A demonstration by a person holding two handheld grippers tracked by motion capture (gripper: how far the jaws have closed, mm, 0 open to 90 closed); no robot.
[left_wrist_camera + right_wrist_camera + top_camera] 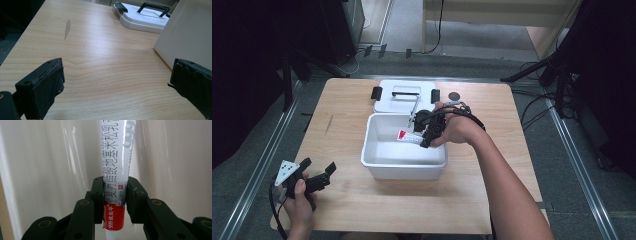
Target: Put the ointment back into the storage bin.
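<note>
now | tube (116, 170): white, red band, grey print | pinched by right gripper (115, 195)

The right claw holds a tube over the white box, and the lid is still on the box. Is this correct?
Not fully. The right claw does hold the tube over the white box, but the high view shows the lid lying on the table behind the box.

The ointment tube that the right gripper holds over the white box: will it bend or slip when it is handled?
The ointment tube is probably soft: the right gripper clamps it near its red end, so hard squeezing may dent it. Its glossy printed skin looks smooth, so it might slide. It looks small and slim, likely light, and should land gently in the white box.
</note>
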